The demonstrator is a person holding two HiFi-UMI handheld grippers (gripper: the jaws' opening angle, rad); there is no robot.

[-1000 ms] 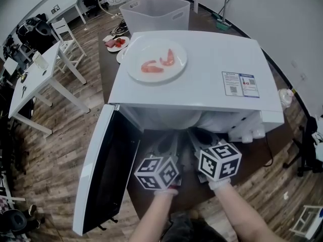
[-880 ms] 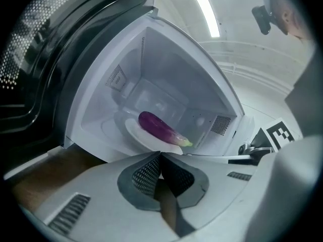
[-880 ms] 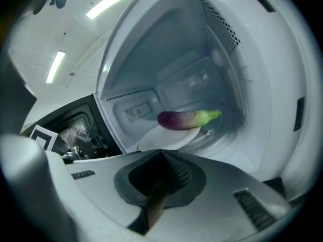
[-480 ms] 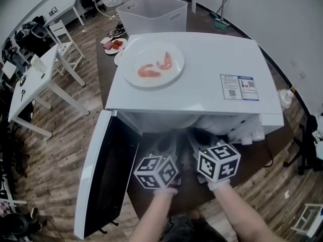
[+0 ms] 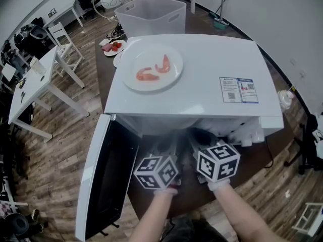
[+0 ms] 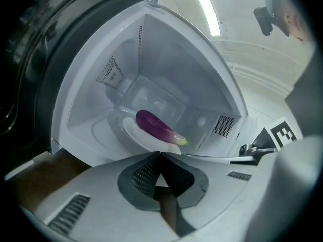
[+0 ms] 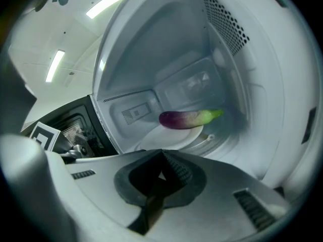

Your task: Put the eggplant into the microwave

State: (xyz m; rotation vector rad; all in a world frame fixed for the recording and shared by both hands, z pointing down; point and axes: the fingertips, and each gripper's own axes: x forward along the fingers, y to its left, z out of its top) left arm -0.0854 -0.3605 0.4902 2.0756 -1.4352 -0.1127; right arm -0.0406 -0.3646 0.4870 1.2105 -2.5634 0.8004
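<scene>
Two grippers, each with its jaws pressed together and nothing between them: the left gripper [image 6: 161, 156] and the right gripper [image 7: 161, 154] sit side by side just outside the open front of the microwave [image 5: 202, 92]. Beyond their tips, the purple eggplant [image 6: 155, 126] lies on a white plate [image 6: 132, 133] at the middle of the cavity floor, green stem end toward the right wall. The door [image 5: 103, 178] stands open at the left. On the microwave's top, toward its left edge, a second plate [image 5: 174, 74] carries two shrimp [image 5: 146, 74].
</scene>
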